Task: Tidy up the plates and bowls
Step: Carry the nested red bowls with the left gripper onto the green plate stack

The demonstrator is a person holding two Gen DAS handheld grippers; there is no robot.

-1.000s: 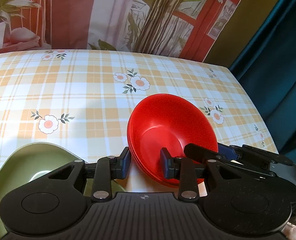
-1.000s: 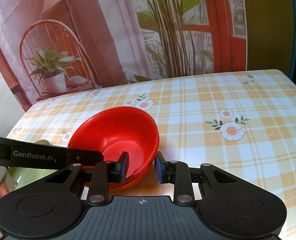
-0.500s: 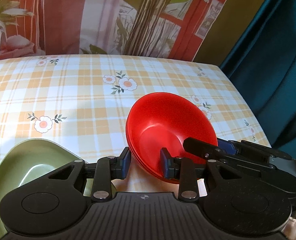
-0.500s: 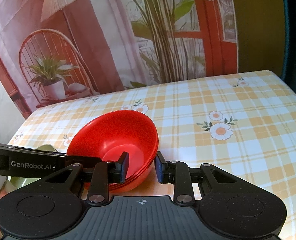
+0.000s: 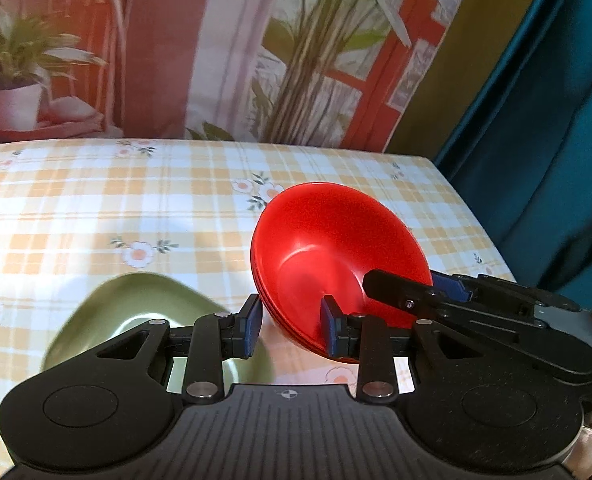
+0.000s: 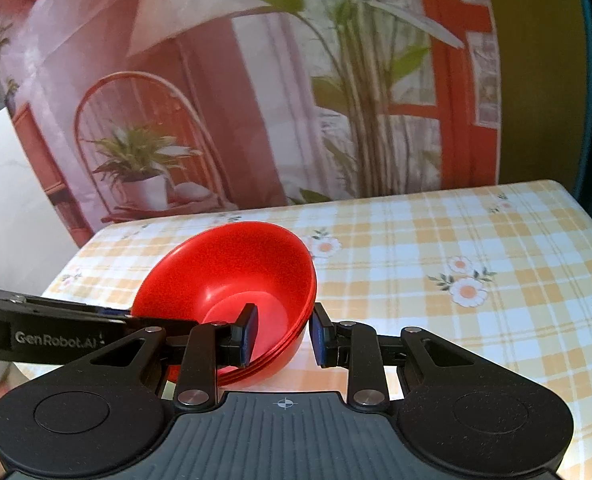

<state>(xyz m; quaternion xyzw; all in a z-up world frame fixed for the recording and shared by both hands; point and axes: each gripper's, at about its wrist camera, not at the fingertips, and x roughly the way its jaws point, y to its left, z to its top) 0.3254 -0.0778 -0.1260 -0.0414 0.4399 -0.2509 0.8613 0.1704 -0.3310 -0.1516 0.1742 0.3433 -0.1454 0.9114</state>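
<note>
A stack of red bowls is held up above the checked tablecloth, tilted. My left gripper is shut on the stack's near left rim, one finger inside and one outside. My right gripper is shut on the opposite rim of the red bowls in the same way. Each gripper shows in the other's view: the right one from the right, the left one from the left. A green plate lies on the cloth below and left of the left gripper, partly hidden by it.
The table wears a yellow checked cloth with flowers. Its right edge borders a teal curtain. A printed backdrop with plants hangs along the far edge.
Both grippers have lifted the red bowl stack higher off the table and tilted it. The green plate now shows more fully, further right under the left gripper.
</note>
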